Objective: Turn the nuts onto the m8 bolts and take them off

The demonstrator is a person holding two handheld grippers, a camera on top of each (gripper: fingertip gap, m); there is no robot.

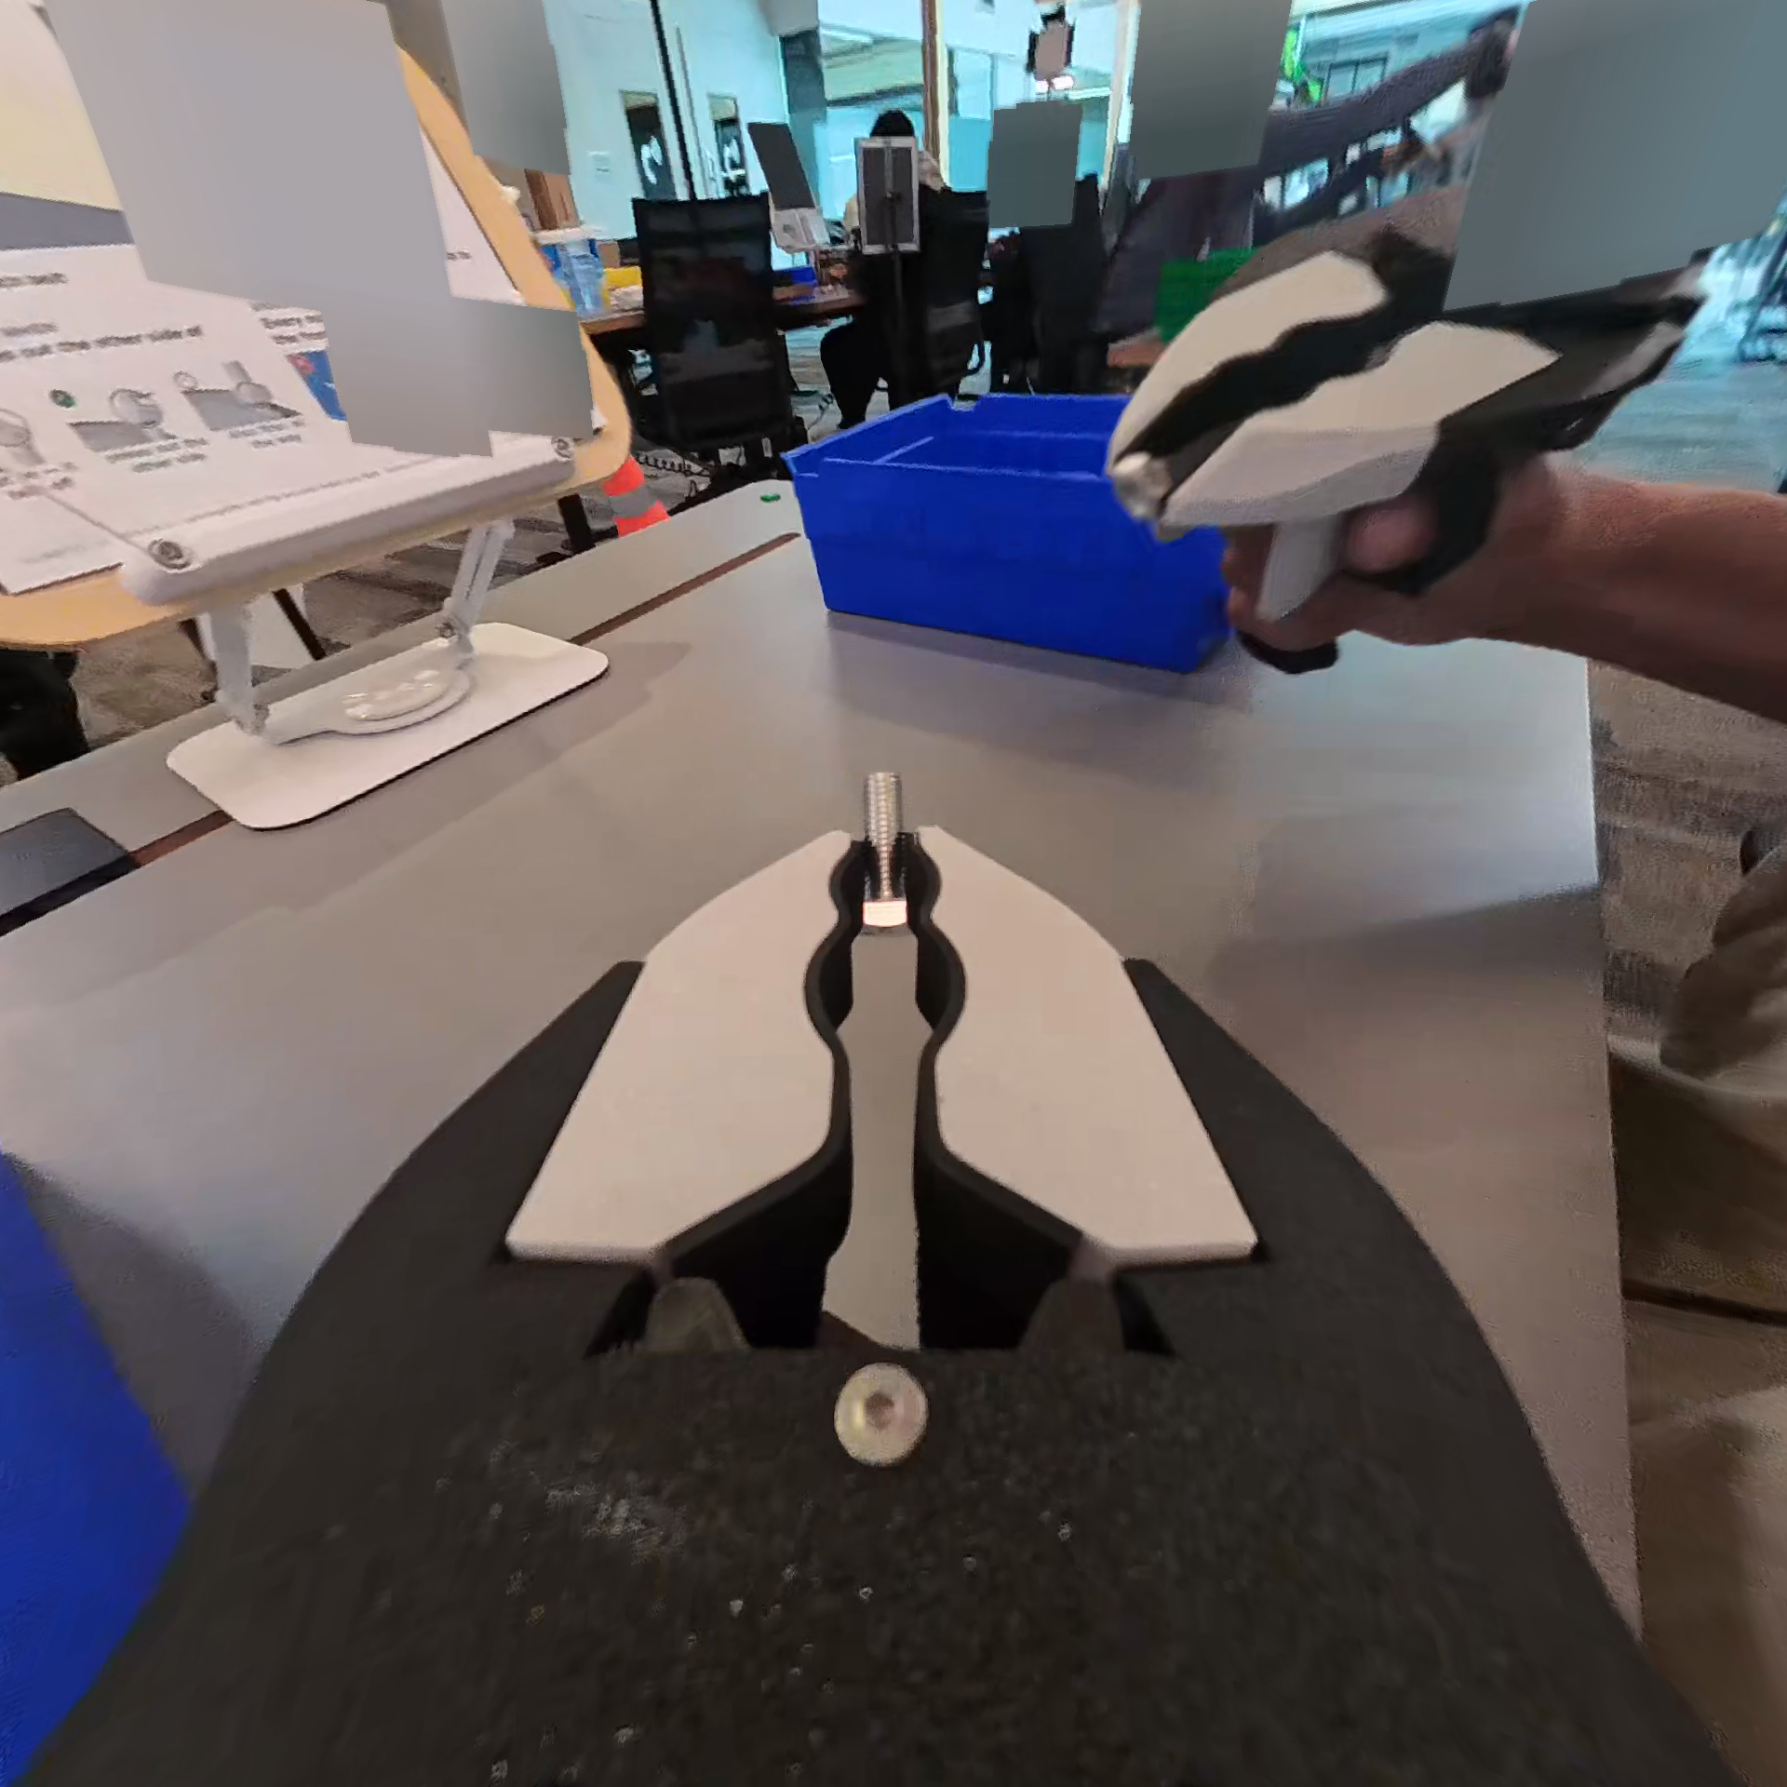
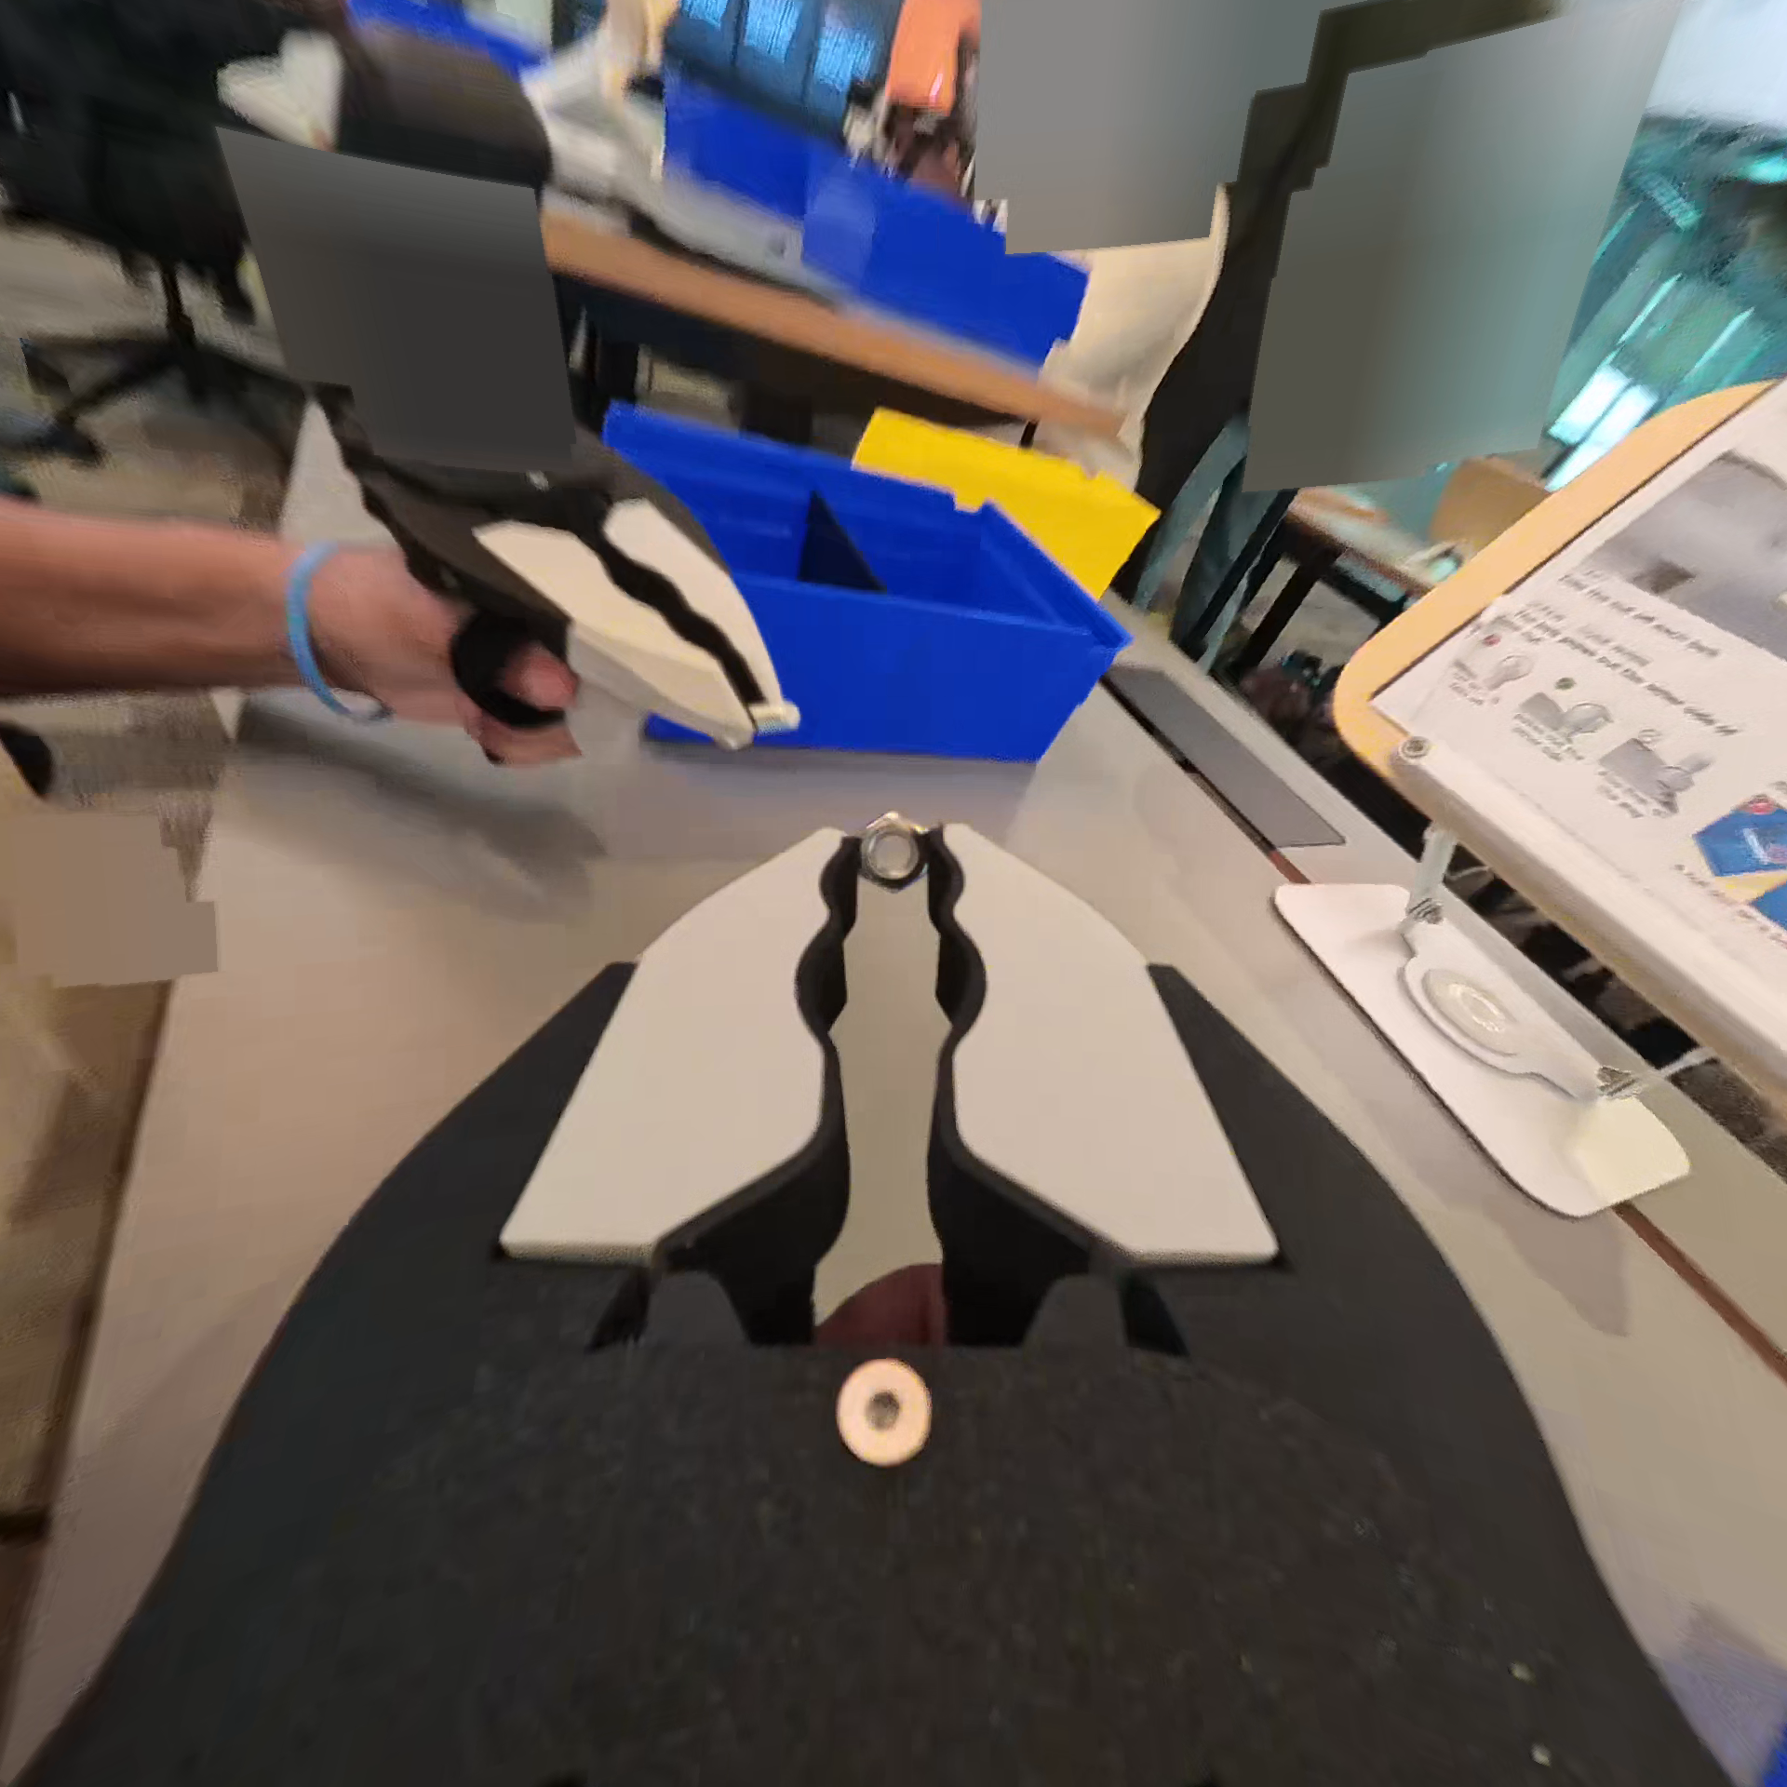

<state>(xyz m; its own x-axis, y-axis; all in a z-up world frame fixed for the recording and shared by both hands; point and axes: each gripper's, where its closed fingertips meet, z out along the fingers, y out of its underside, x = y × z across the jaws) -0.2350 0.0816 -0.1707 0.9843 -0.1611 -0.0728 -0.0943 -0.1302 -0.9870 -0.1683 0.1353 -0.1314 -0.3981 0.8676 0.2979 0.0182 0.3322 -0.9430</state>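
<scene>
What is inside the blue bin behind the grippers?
The blue bin shows only a dark divider and bare blue walls. Its floor is hidden by the front wall, so nuts or bolts there cannot be seen.

The right hand-held gripper (image 2: pixel 892 851) pinches a silver nut (image 2: pixel 890 853) at its fingertips, the hole facing the camera, above the grey worktop (image 2: pixel 406 1015). To the left, a hand (image 2: pixel 435 658) holds the left hand-held gripper (image 2: pixel 769 720), closed on a small metal part, before a blue bin (image 2: pixel 899 658). A stand with an instruction sheet (image 2: pixel 1596 696) is at the right.
</scene>
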